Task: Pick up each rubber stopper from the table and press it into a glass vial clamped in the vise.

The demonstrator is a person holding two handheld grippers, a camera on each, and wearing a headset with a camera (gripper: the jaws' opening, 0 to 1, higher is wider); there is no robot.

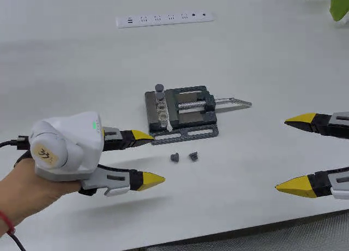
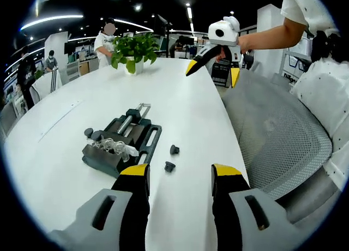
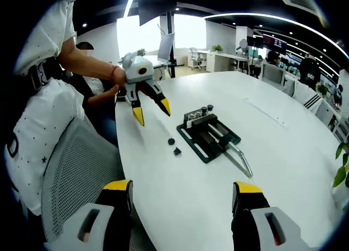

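An open office with ceiling lights lies behind a long white table (image 1: 262, 54), which carries a white power strip (image 1: 163, 19) at its far edge and a green leafy plant (image 1: 339, 4) at a far corner. The left gripper (image 1: 158, 157), white-bodied with yellow-tipped black jaws, is held in a hand (image 1: 24, 188) above the table's near edge, its jaws spread wide and holding nothing. Just ahead of its jaw tips, and between it and the right gripper (image 1: 282, 155), lie two small dark grey rubber stoppers (image 1: 175, 157), side by side on the bare tabletop and touching neither gripper. Beyond the stoppers, ahead and to the left in the left gripper view, stands a dark grey metal vise (image 1: 188, 117) with a silver screw handle pointing toward the right gripper's side. It clamps a short row of clear glass vials (image 1: 162, 113) upright between its jaws; a dark stopper tops the vial at the far end of the row. The right gripper hovers well apart from the vise, jaws also spread wide and empty. A grey mesh chair (image 2: 278, 136) stands at the table's edge beside the person.
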